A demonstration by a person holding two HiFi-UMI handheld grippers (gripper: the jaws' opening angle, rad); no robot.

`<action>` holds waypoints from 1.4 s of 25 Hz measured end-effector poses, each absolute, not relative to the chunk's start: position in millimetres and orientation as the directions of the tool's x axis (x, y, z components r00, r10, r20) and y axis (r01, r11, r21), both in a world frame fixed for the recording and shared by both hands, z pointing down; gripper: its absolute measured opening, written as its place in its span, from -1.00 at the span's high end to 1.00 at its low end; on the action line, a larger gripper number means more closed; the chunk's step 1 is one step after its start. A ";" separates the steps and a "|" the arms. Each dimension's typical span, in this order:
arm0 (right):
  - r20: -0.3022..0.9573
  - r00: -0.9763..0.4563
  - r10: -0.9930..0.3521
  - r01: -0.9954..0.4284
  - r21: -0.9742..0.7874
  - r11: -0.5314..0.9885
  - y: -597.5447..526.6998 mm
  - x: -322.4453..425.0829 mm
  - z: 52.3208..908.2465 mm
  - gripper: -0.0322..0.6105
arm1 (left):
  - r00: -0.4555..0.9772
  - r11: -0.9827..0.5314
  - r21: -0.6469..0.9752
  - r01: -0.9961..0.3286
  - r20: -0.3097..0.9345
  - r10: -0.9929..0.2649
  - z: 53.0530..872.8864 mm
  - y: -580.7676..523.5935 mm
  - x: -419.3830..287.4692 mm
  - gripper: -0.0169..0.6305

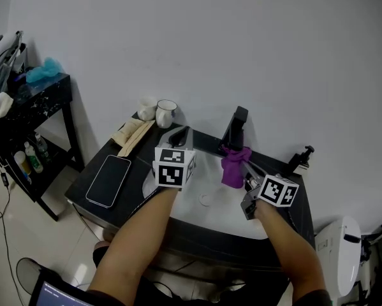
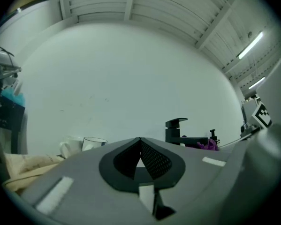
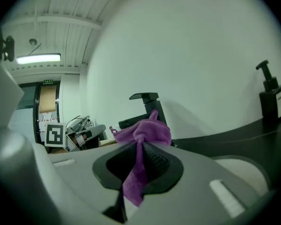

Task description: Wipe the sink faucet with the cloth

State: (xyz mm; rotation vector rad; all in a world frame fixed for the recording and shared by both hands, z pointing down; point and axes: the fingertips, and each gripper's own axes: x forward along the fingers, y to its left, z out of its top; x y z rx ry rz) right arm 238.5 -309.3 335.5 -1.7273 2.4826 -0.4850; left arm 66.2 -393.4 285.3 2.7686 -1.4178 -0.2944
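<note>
My right gripper (image 1: 247, 173) has its fingers pressed together on the purple cloth (image 1: 234, 165). In the right gripper view the cloth (image 3: 141, 134) runs up between the two dark pads and bunches out past their tips, with a loose end hanging below them. That bunch lies over the spout of the black faucet (image 1: 236, 127), and from the head view it looks to be touching it. The faucet stands upright at the back edge of the white sink (image 1: 206, 210), which is set into a dark surface (image 1: 98, 161). My left gripper (image 1: 180, 136) is held over the left part of the sink, well apart from the cloth. In its own view the fingers (image 2: 152, 157) meet at their tips with nothing between them, and the faucet (image 2: 177, 130) shows beyond them to the right. On the surface to the left of the sink lies a phone (image 1: 108, 180), screen up, with a folded beige cloth (image 1: 132, 134) behind it. Two white cups (image 1: 166, 113) stand side by side near the wall. A black soap pump (image 1: 303, 157) stands at the right back corner of the surface. A black side shelf (image 1: 34, 101) stands further left, with bottles on its lower level.
</note>
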 end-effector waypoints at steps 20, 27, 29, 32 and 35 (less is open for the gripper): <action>-0.016 -0.420 -0.907 -0.700 -0.630 0.335 -276.0 178.9 330.7 0.78 | 0.449 -0.482 0.137 -0.865 -0.213 -0.868 274.6 -399.6 33.5 0.89; -0.197 -0.176 -0.964 -0.611 -0.746 0.265 -353.7 157.9 320.0 0.78 | 0.251 -0.326 0.265 -0.907 -0.282 -0.926 263.6 -408.4 -30.1 0.89; -0.240 -0.073 -0.968 -0.596 -0.768 0.235 -372.1 164.2 314.4 0.78 | 0.236 -0.316 0.265 -0.911 -0.294 -0.926 261.1 -408.5 -35.8 0.90; -0.295 0.051 -0.954 -0.560 -0.800 0.217 -390.3 171.3 301.8 0.78 | 0.234 -0.321 0.244 -0.915 -0.327 -0.916 253.2 -403.9 -38.2 0.89; -0.333 0.123 -0.935 -0.536 -0.815 0.219 -401.7 172.7 288.2 0.78 | 0.245 -0.336 0.228 -0.914 -0.353 -0.903 246.4 -399.3 -35.8 0.89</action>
